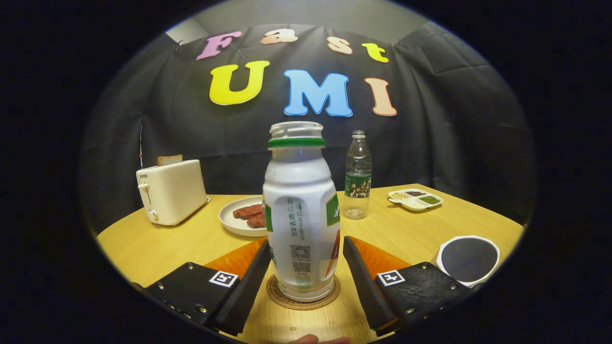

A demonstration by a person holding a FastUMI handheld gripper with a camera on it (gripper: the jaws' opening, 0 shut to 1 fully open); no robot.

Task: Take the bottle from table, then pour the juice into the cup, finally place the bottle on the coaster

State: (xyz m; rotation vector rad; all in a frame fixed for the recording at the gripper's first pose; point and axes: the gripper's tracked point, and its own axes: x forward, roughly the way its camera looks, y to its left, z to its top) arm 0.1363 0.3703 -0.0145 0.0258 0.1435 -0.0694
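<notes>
- The gripper (302, 272) stands open, its two black fingers (248, 282) on either side of the bottle (300, 215); a gap shows between the right finger and the bottle, while the left finger's inner edge sits right against the bottle's side (whether it actually presses I cannot tell).
- The white bottle stands upright on the round coaster (303, 297), uncapped, with a green ring below its open mouth.
- The coaster lies flat on the wooden worktop (158, 248), between the fingers.
- At about 3 o'clock from the bottle, just beyond the right finger, sits the cup (468, 260), white-rimmed with a dark inside.
- At 1 o'clock, farther back, a clear water bottle (357, 177) stands upright (green label, cap on).
- Beyond it toward 2 o'clock lies a small divided dish (415, 198) holding grains or beans in separate compartments.
- At 11 o'clock a white plate (234, 220) carries reddish-brown pieces, partly hidden behind the bottle.
- At 10 o'clock a cream toaster (171, 192) stands with a slice of bread poking from its slot.
</notes>
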